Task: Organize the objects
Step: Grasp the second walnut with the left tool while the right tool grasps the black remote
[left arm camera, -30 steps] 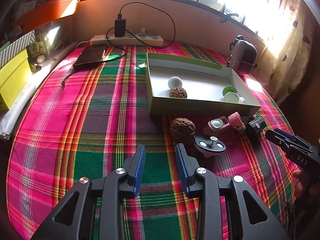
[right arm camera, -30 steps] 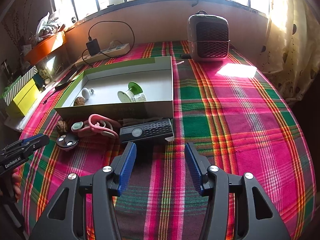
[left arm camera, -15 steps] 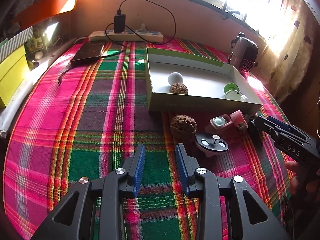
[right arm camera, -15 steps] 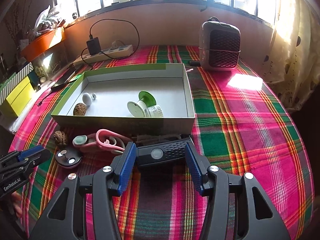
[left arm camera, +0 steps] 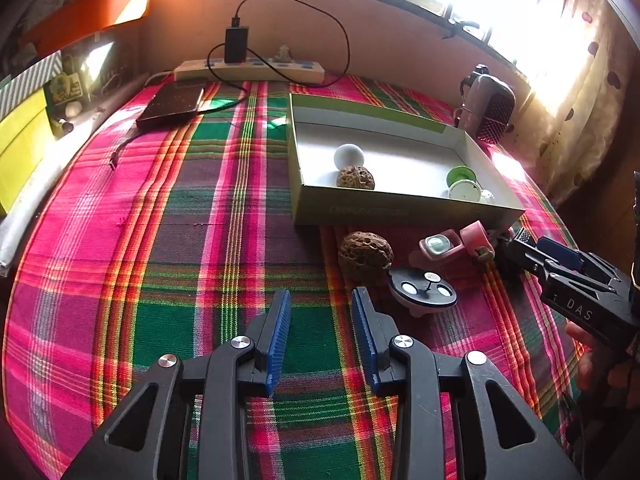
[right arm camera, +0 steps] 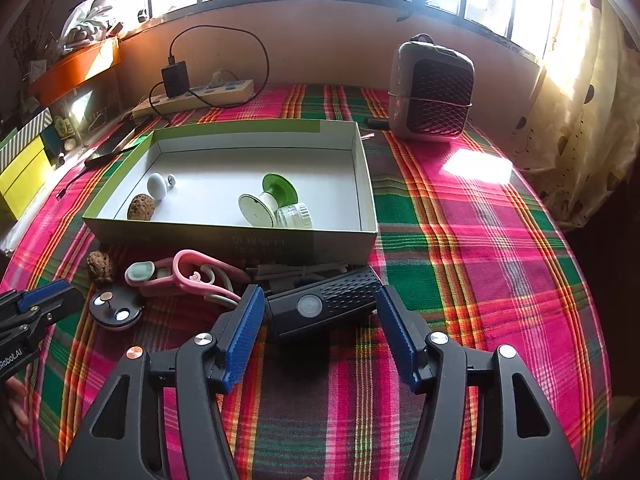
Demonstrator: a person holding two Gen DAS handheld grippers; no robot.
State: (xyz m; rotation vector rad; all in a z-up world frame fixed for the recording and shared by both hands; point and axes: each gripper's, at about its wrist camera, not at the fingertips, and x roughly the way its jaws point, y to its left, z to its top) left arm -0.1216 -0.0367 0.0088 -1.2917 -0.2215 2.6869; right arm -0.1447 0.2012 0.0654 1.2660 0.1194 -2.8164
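An open cardboard box [right arm camera: 362, 168] [left arm camera: 352, 210] holds a walnut [right arm camera: 141, 207], a white egg shape [right arm camera: 156, 186], a green-and-white spool [right arm camera: 266, 202] and a small clear jar [right arm camera: 295, 216]. In front of it lie a black device [right arm camera: 324, 304], pink earphones [right arm camera: 192, 278], a black disc [left arm camera: 422, 290] [right arm camera: 116, 310] and a second walnut [left arm camera: 364, 251] [right arm camera: 99, 266]. My right gripper [right arm camera: 320, 314] is open with the black device between its fingers, not clamped. My left gripper [left arm camera: 320, 300] is open and empty, just short of the walnut and disc.
A small heater [right arm camera: 432, 94] stands at the back right. A power strip [left arm camera: 248, 70] with a charger and cable lies at the back, with a dark phone [left arm camera: 172, 106] beside it. A yellow box [left arm camera: 20, 140] sits at the left edge of the plaid cloth.
My right gripper has moved forward until its open fingers straddle the black device. My left gripper has crept slightly forward toward the walnut.
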